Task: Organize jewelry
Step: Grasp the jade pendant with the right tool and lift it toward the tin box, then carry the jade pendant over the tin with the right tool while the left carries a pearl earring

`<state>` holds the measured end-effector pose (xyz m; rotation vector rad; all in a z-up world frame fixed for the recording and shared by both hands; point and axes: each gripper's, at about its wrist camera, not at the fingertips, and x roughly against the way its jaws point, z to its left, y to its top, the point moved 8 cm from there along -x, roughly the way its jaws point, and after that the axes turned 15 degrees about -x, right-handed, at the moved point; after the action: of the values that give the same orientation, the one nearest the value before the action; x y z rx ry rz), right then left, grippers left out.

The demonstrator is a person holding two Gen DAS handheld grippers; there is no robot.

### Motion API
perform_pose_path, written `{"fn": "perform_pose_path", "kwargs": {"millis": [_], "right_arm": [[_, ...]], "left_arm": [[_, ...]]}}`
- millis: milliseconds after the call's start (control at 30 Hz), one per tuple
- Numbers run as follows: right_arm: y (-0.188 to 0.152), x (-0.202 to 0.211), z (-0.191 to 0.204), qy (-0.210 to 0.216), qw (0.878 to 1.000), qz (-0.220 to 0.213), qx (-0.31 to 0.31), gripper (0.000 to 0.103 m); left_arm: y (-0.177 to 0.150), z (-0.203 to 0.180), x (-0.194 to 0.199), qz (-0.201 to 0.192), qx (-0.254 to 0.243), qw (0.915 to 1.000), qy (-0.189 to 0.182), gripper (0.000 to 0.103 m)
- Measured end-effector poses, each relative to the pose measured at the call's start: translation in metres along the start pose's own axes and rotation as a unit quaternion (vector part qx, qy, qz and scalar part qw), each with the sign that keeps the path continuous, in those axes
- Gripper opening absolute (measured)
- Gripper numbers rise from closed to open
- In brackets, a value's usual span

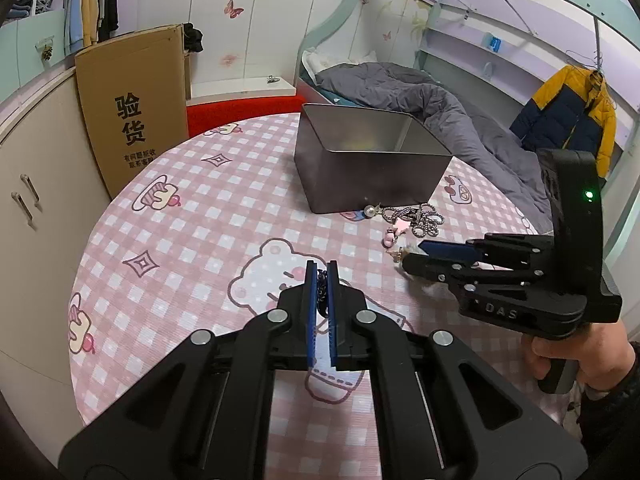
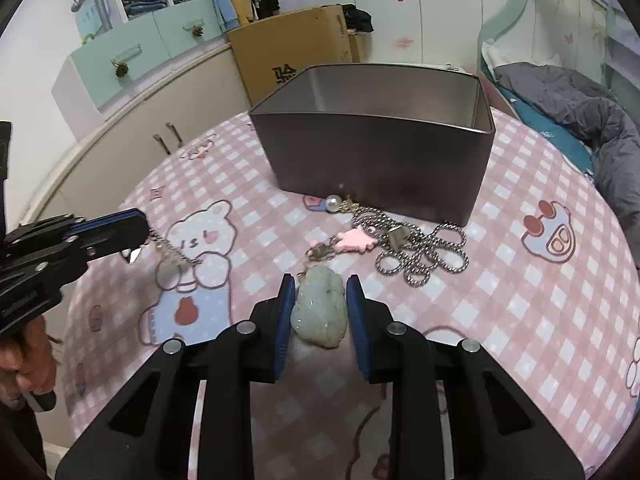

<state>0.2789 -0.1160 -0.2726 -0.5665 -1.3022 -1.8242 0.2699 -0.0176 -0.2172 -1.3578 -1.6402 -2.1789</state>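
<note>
Pink checked tablecloth (image 2: 520,320), left gripper (image 1: 321,276) jaws pinching chain (image 2: 172,250), right gripper (image 2: 320,296) jaws gripping jade pendant (image 2: 320,312).

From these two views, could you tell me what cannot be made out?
- Left wrist: what the left gripper pinches is hidden between its pads; a chain shows only in right wrist view.
- Metal box: the floor is hidden by its near wall.
- Jade pendant: blurred, grip contact unclear.
</note>
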Motion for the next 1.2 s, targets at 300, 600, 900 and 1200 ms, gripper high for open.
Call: {"fn": "perform_pose_path", "kwargs": {"millis": [300,600,900,1200], "right_arm": [[-0.003,0.024,-0.011,0.048,0.998,0.0,-0.047,0.017],[-0.01,0.016,-0.009,-0.012,1.0,0.011,0.013,0.018],[0.006,0.037,0.003,0.019,1.0,-0.015,0.02,0.009],[0.049,0.07,0.02,0.031,0.997,-0.061,0.038,0.009]], "left_arm": [[0.006,-0.003,0.006,-0.008,-0.002,1.0,-0.002,0.004],[0.006,-0.005,0.004,-0.004,-0.006,1.0,-0.001,0.004],[0.017,-0.005,0.012,-0.021,-0.01,0.9997,-0.001,0.003],[0.042,-0.003,0.025,-0.037,-0.038,0.9986,0.006,0.004]]}}
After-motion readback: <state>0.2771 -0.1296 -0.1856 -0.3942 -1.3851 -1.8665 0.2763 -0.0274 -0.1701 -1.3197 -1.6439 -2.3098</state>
